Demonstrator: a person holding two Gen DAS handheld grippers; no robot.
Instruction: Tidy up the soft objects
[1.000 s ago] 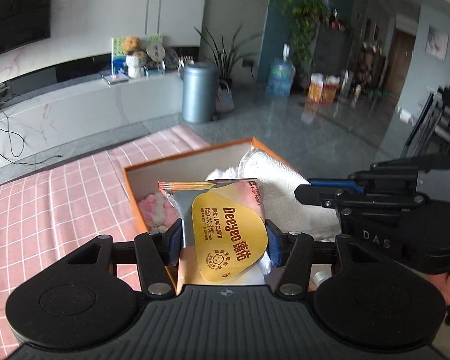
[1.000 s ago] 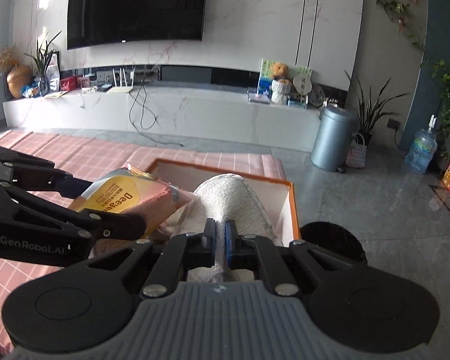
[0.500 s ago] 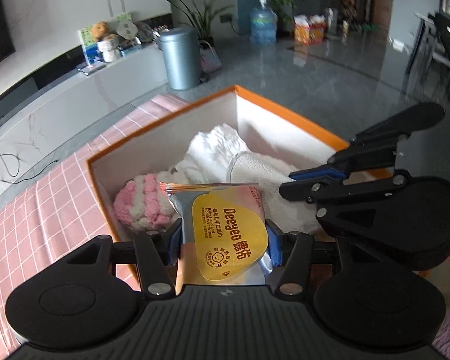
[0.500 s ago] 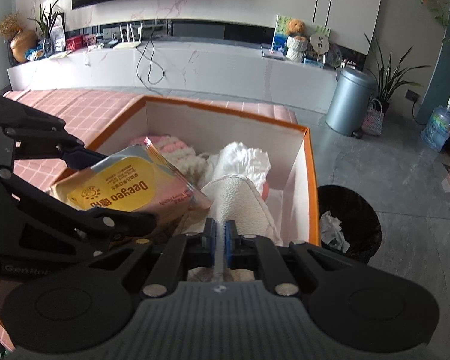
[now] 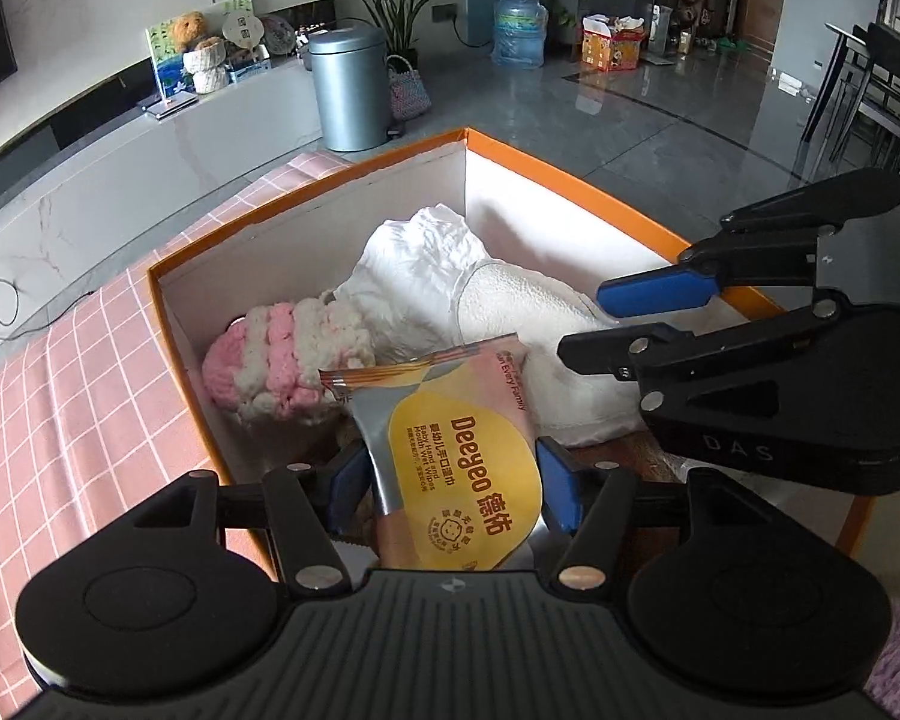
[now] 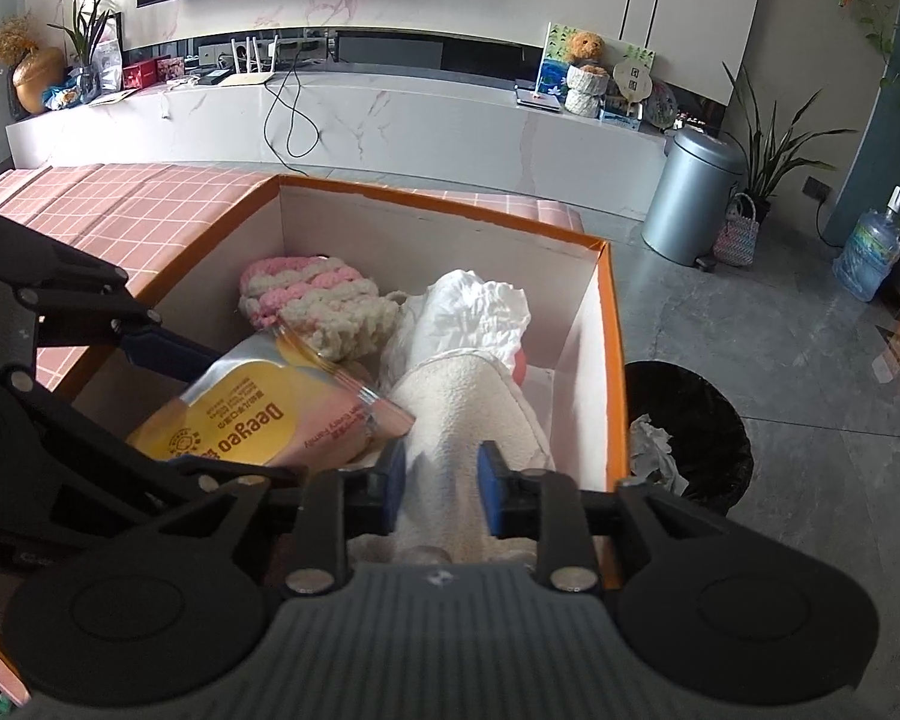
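1. Wipes (image 5: 459, 468) — the yellow-and-pink pack sits clamped between the blue pads of your left gripper (image 5: 450, 492), held over the near end of the orange box (image 5: 570, 171).
2. Towel (image 6: 462, 420) — the cream roll lies inside the box along its right wall, and your right gripper (image 6: 438, 480) has its pads spread on either side of it; whether they touch the cloth cannot be told.
3. Beyond the towel in the box lie a crumpled white cloth (image 5: 426, 264) and a pink-and-white knitted piece (image 5: 282, 354), touching each other.
4. The box rests on a pink checked tablecloth (image 5: 60, 390).
5. A black bin (image 6: 699, 420) stands on the floor just beside the box's right wall.
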